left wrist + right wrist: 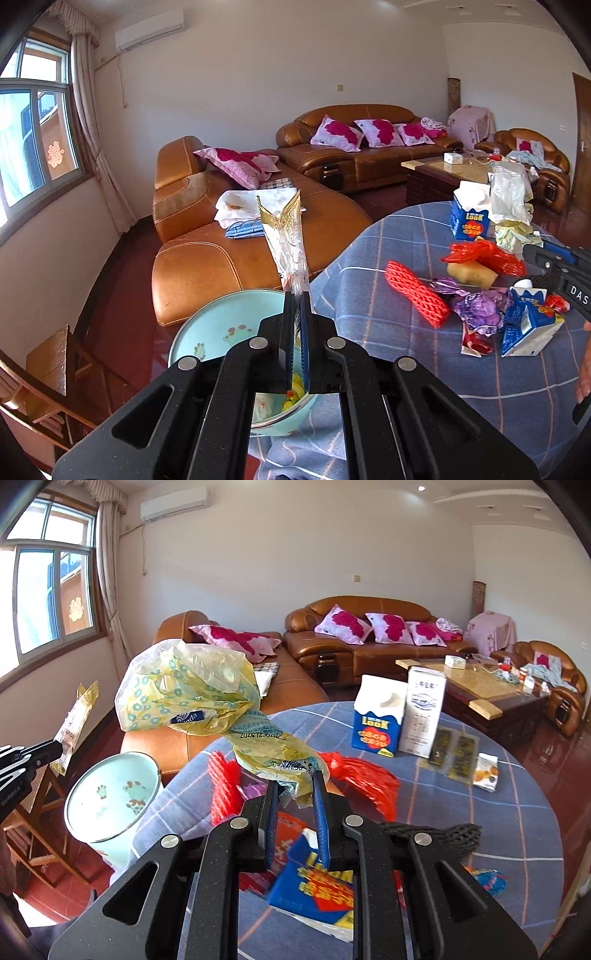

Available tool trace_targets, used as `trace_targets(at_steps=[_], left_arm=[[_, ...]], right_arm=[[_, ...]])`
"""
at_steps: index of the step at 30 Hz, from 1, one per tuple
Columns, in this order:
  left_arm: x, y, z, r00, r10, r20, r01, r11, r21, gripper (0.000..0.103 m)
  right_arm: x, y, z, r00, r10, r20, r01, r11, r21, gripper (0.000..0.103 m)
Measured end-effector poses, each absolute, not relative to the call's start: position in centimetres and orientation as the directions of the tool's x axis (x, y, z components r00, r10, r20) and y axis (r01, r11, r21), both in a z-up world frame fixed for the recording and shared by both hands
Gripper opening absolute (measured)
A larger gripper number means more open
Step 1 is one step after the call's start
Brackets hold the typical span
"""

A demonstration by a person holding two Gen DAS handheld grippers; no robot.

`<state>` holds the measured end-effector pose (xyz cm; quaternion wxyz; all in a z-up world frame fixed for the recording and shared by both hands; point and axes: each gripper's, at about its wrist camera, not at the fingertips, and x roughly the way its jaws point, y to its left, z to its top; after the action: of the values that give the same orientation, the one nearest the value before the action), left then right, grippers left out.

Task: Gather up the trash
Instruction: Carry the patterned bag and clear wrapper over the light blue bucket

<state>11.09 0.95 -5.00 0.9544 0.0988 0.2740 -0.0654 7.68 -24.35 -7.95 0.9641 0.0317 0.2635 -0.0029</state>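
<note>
My left gripper is shut on a clear wrapper with a gold top that stands up out of its jaws. It hangs above a pale blue bin beside the table. From the right wrist view, the left gripper and its wrapper hang left of the bin. My right gripper is shut on a yellow flowered plastic bag, lifted over the table. On the blue checked tablecloth lie a red foam net, a red plastic bag, a purple wrapper and a fallen blue carton.
An upright blue carton, a white carton, blister packs and a black net also sit on the table. A brown leather sofa stands behind, a coffee table at the right, a wooden chair left of the bin.
</note>
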Motion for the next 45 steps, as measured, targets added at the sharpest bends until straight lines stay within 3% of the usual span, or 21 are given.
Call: trace_targets(at_steps=[26, 45], left_arm=[[14.1, 8.1, -4.3, 0.838, 0.142, -0.528, -0.042, 0.980, 0.196, 0.003], [15.9, 9.2, -6.0, 0.805, 0.196, -0.559, -0.072, 0.969, 0.236, 0.003]], right_arm=[[18.3, -12.2, -10.2, 0.787, 0.228, -0.573, -0.235, 0.970, 0.065, 0.018], [20.3, -7.0, -12.8, 0.734, 0.290, -0.614, -0.337, 0.940, 0.041, 0.019]])
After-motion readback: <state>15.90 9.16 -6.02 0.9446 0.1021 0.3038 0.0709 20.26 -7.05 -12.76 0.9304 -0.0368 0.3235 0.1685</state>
